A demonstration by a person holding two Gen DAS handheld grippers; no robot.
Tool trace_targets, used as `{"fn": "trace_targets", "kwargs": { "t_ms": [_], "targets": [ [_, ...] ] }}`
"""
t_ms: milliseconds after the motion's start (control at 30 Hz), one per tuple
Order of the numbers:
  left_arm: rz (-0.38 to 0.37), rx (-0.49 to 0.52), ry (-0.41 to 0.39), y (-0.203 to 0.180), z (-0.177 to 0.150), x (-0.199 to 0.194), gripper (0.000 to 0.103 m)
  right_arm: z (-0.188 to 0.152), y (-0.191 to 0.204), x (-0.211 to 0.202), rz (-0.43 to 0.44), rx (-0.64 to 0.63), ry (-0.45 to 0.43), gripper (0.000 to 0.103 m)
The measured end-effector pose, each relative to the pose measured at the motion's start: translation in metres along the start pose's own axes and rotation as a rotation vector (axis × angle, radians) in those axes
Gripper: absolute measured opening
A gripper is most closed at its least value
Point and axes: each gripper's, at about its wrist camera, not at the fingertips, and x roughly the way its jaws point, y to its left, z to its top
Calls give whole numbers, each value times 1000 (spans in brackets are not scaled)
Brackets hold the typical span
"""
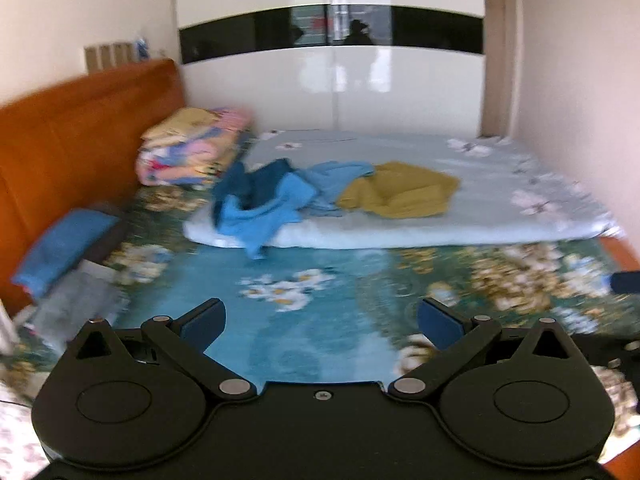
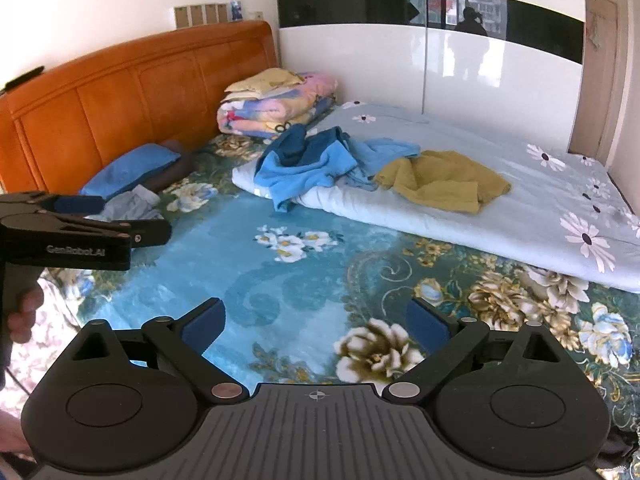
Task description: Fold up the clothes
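- Left gripper (image 1: 320, 320): jaws spread wide, holding nothing, poised over the floral bedspread (image 1: 304, 320) and well short of the clothes.
- Right gripper (image 2: 316, 320): jaws likewise wide apart and empty, over the same bedspread.
- Clothes: a crumpled blue pile (image 2: 312, 160) and a mustard garment (image 2: 444, 180) lie touching each other on the pale quilt (image 2: 520, 208), toward the far side of the bed.
- Step in hand, as judged: reaching for a first garment. Take one piece only; the mustard one lies at the edge of the pile and looks easiest to separate.
- Pinch a hem or shoulder edge, not a bunched middle, one gripper per corner, then draw it flat onto open quilt before any fold.
- Risk: the blue items overlap and may come up together.
- Surface: soft bedding, so press lightly; the quilt may wrinkle under a dragged garment.
- Room: orange headboard (image 2: 120, 92), folded blankets (image 2: 276, 104) stacked beside it, glossy white wardrobe (image 2: 460, 60) behind the bed.
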Motion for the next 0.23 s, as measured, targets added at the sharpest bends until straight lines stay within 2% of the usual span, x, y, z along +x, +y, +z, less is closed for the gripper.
{"fn": "trace_targets", "kwargs": {
  "t_ms": [233],
  "targets": [
    [44,-22,-10,-9,1,-11,101,-1,-12,-3,44,-8,-13,99]
  ]
}}
